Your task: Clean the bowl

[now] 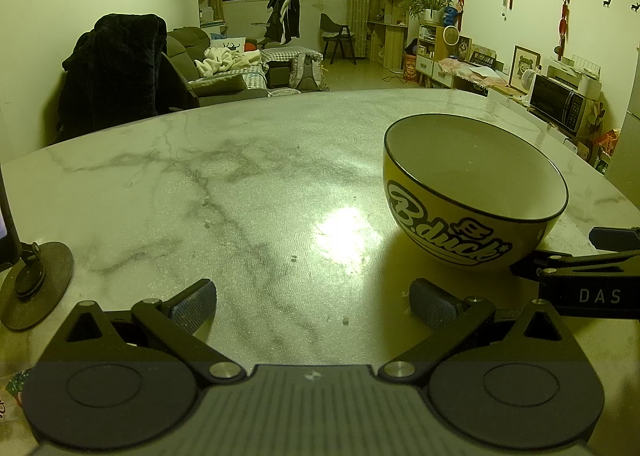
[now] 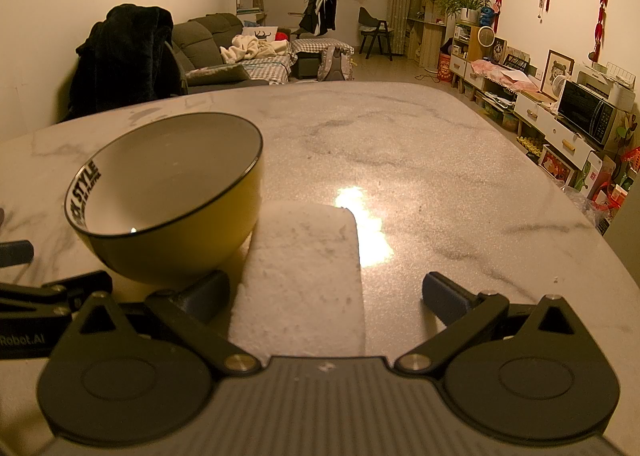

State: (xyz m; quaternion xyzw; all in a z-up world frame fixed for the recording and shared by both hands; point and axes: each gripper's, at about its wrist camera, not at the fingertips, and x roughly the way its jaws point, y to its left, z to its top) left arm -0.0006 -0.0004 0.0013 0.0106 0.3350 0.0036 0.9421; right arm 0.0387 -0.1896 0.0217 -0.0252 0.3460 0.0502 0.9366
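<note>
Yellow bowl (image 2: 172,211) beside white sponge (image 2: 304,276)

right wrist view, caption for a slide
Open right gripper around a sponge beside the bowl on the table.

Glossy ceramic bowl (image 1: 472,191), porous rough sponge (image 2: 304,276), polished marble table (image 1: 240,175)

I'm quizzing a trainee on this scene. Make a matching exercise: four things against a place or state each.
1. bowl
2. sponge
3. left gripper
4. microwave

A. open, nothing between its jaws
B. flat on the table between open jaws
C. on the cabinet by the right-hand wall
D. upright, yellow outside, white inside

Pairs: 1-D, 2-B, 3-A, 4-C
</note>
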